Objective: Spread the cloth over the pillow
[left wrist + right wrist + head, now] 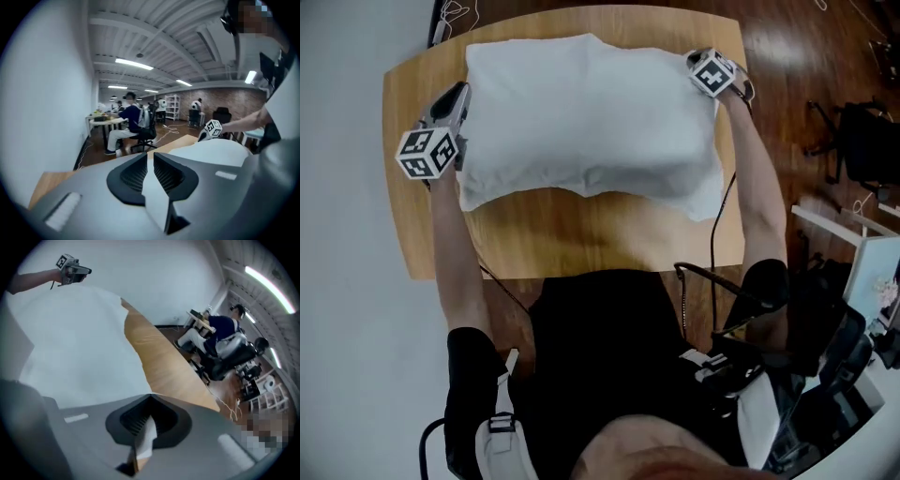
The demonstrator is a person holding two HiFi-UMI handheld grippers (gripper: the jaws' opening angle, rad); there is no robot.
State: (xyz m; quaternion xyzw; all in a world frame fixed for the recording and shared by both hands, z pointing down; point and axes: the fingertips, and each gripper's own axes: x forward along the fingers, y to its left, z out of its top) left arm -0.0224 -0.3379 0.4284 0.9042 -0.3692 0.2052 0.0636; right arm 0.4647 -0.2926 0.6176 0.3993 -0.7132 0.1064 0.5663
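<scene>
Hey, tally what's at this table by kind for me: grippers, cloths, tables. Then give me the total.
Hand-held grippers: 2 (left hand-held gripper, right hand-held gripper)
Cloth: 1
Table: 1
Total: 4
The pillow is covered by the cloth and not counted.

No words, brand names or numbers can be read anywhere. The only sign-like marks are black-and-white square patterns on the marker cube point(427, 153) of the left hand-held gripper point(461, 91) and the marker cube point(712, 73) of the right hand-held gripper point(694, 58) (coded squares, not lettering).
</scene>
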